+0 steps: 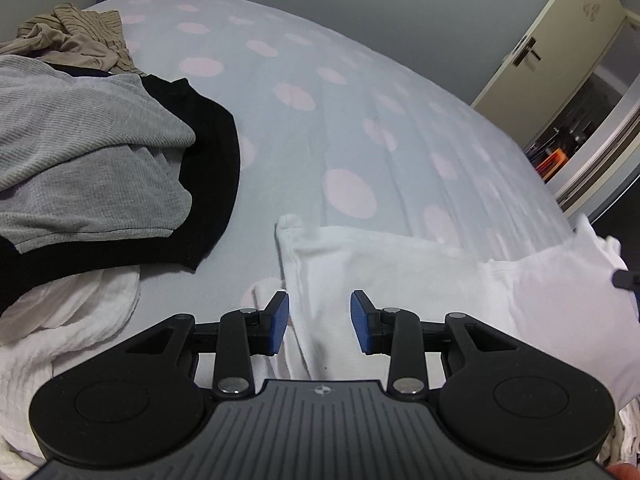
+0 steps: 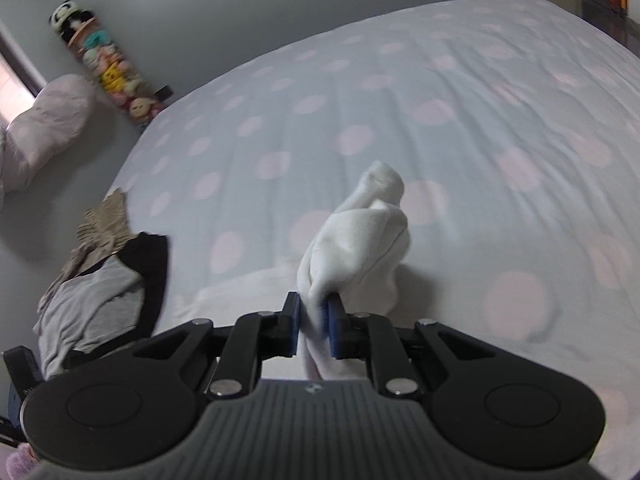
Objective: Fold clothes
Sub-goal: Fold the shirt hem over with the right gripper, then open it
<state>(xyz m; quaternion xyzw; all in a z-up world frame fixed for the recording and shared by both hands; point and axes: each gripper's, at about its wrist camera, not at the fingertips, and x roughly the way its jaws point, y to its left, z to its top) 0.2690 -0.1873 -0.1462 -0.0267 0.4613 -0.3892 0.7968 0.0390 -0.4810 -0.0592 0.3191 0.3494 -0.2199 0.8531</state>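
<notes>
A white garment (image 1: 400, 272) lies across the near part of the bed. One thick fold of it runs up between the blue pads (image 1: 280, 322) of my left gripper (image 1: 320, 322), and the cloth fills the gap so both pads bear on it. My right gripper (image 2: 313, 322) is shut on a bunched end of the same white garment (image 2: 360, 240). That end is lifted off the sheet and stands up in a lump ahead of the jaws. The garment's right side rises toward the right edge of the left wrist view.
The bed sheet (image 1: 360, 120) is pale blue with pink dots. A pile lies at the left: a grey and black top (image 1: 100, 152), a beige striped garment (image 1: 80, 32) and white cloth (image 1: 60, 340). A cream door (image 1: 540, 60) stands at the right, and plush toys (image 2: 108, 68) and a pillow (image 2: 48, 120) sit by the wall.
</notes>
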